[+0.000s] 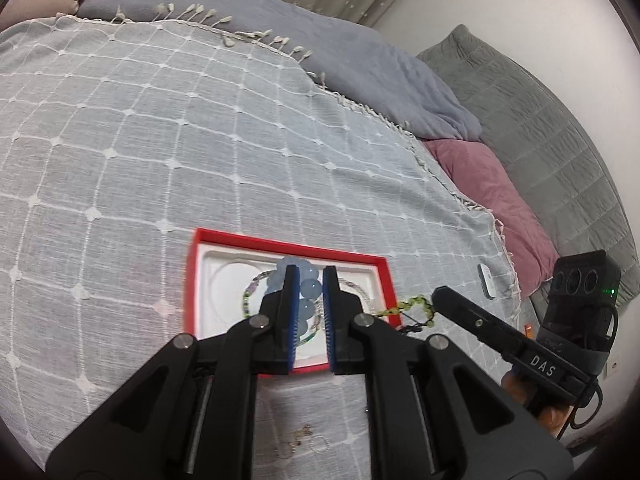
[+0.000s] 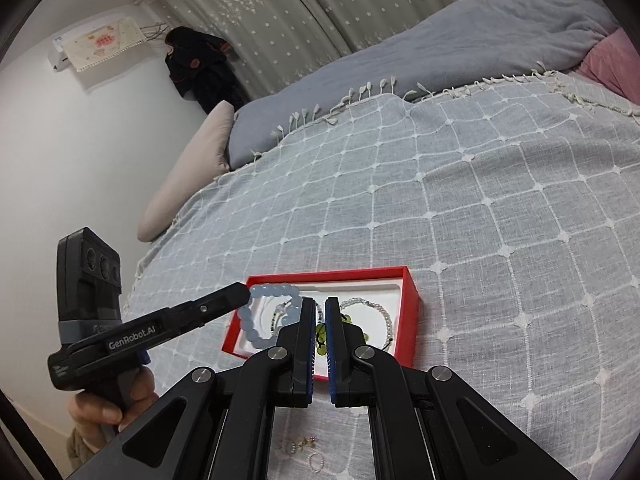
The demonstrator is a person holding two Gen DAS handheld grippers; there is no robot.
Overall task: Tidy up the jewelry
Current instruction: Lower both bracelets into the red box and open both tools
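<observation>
Two claws pinching bracelets over red box [image 2: 408, 308] (white insert): left claw [image 1: 310, 280] blue [image 2: 256, 324], right claw [image 2: 320, 312] green [image 1: 416, 306].

Left gripper [image 1: 310, 276]: black plastic linkage arms, silver round pivot screws, blue ribbed pads [image 1: 291, 312]; white "GenRobot.AI" lettering on side, black camera block with three round lenses.
Right gripper [image 2: 320, 306]: same black build, white "DAS" marking, green indicator light, looped black cable.

White letters "DAS" stood on the black side of the right gripper [image 1: 434, 298], at about four o'clock in the left wrist view. "GenRobot.AI" stood in white on the left gripper [image 2: 246, 292], at about eight o'clock in the right wrist view.
</observation>
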